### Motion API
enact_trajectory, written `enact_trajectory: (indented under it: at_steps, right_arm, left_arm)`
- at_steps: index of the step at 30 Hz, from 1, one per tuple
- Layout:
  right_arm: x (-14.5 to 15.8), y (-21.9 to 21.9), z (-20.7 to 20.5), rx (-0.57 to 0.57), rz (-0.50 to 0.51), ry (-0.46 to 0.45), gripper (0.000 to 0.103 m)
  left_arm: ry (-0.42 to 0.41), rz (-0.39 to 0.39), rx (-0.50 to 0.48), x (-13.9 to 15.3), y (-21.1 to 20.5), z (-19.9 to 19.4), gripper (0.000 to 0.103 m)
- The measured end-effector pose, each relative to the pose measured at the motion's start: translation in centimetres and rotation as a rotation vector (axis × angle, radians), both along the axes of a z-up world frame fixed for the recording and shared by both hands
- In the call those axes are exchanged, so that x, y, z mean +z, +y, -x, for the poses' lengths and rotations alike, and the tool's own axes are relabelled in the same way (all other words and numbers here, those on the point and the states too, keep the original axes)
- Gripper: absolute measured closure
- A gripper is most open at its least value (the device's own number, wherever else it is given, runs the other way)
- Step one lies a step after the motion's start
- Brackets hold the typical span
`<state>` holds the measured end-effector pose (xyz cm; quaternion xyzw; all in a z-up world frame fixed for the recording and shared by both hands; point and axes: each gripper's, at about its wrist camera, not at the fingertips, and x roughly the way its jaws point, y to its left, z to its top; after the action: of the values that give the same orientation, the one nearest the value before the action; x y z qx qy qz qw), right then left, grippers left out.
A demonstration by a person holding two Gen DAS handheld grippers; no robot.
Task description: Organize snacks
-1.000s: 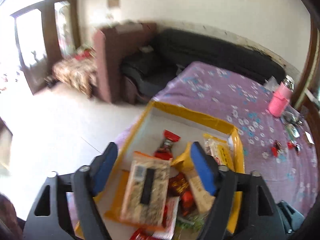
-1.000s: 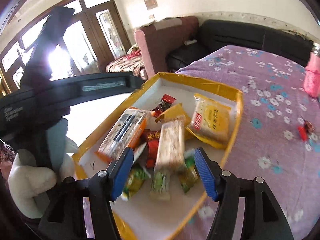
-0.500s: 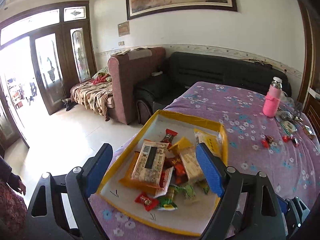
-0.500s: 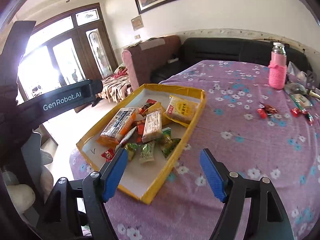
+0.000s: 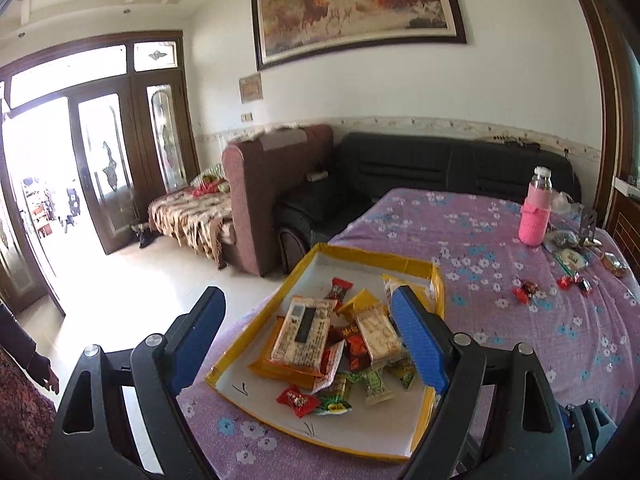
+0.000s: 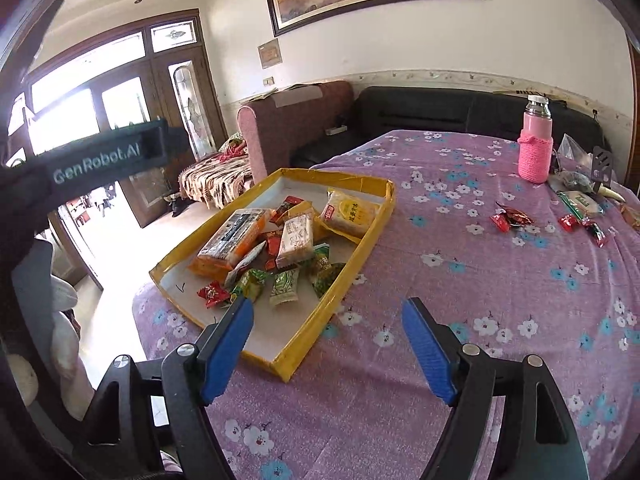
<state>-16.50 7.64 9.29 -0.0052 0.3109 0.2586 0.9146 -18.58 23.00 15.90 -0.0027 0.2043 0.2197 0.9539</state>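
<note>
A shallow yellow-rimmed tray (image 5: 372, 254) (image 6: 332, 176) sits at the table's left edge. In it lie a large cracker pack (image 5: 304, 330), a pale bar pack (image 6: 296, 236), a yellow pack (image 6: 350, 212), and red and green candies (image 6: 284, 280). My left gripper (image 5: 307, 290) hovers open in front of the tray, holding nothing. My right gripper (image 6: 328, 302) stands over the tray's near right corner; its jaws are opening with nothing between them. Loose red candies (image 6: 512, 218) (image 5: 526, 290) lie on the purple flowered cloth at the right.
A pink-sleeved bottle (image 6: 536, 148) and small wrappers (image 6: 580, 202) stand at the far right of the table. The left gripper's black body (image 6: 100, 156) fills the left of the right wrist view. Sofas (image 5: 440, 168) and bare floor lie beyond the table's left edge.
Both grippers have drawn back and up from the tray, so the whole tray now shows. The pale bar pack that was between the right fingers lies in the tray. The right jaws have widened.
</note>
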Motion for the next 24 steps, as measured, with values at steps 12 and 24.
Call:
enact_trajectory:
  at_steps: [12,24]
  right_arm:
    - [-0.4,0.4,0.4,0.019,-0.005,-0.008,0.024]
    - [-1.2,1.5,0.9,0.054,0.025,-0.009,0.023]
  left_arm:
    - [-0.163,-0.038,0.003,0.3,-0.5,3.7,0.000]
    - [-0.015,0.065,-0.003,-1.2,0.7,1.1,0.000]
